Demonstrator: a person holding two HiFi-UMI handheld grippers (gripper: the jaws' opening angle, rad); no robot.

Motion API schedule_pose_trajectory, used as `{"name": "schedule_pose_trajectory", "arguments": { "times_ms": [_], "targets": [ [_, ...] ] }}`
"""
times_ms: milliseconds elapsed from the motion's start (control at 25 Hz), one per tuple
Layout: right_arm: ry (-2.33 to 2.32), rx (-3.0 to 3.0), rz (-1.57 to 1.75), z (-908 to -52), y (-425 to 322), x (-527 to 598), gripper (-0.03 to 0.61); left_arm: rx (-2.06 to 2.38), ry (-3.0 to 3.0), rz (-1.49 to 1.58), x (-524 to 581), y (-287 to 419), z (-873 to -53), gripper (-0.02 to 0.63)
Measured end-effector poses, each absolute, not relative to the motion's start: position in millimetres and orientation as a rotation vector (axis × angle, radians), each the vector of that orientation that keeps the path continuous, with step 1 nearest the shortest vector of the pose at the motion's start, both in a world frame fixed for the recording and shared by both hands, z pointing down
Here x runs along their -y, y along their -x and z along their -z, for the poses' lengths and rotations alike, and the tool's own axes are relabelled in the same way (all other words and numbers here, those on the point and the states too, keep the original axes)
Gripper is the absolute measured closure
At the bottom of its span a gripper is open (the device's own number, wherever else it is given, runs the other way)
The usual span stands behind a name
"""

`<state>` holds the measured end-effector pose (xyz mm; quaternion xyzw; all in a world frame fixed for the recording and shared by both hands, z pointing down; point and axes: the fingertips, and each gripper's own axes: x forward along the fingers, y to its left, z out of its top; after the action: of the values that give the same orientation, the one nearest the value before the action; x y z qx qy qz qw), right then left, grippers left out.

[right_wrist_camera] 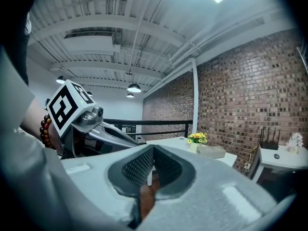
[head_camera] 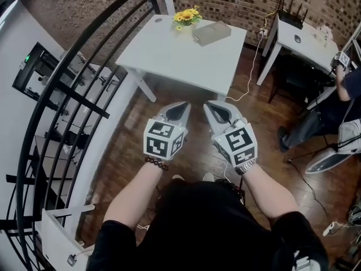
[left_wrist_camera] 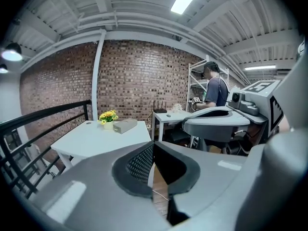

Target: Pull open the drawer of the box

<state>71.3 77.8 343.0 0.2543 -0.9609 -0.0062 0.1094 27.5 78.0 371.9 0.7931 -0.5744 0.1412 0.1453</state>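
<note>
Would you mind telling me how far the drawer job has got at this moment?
Done: nothing visible; the box sits on the white table beside the flowers, with no drawer seen pulled out. In hand: nothing; the left gripper and right gripper are shut, empty, short of the table. Left: reach the box, grip the drawer, pull.

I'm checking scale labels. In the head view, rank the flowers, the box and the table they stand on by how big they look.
1. Table, by far the largest.
2. Box.
3. Flowers, only a little smaller than the box.
</note>
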Motion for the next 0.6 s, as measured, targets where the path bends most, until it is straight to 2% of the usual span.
{"name": "schedule_pose_trajectory", "arguments": {
  "times_ms": [600],
  "targets": [
    [-0.849,2.750,0.022,-349,-10,13,0.586,1.548,-2.365,-0.392,21,32,-374,0.598]
  ]
}}
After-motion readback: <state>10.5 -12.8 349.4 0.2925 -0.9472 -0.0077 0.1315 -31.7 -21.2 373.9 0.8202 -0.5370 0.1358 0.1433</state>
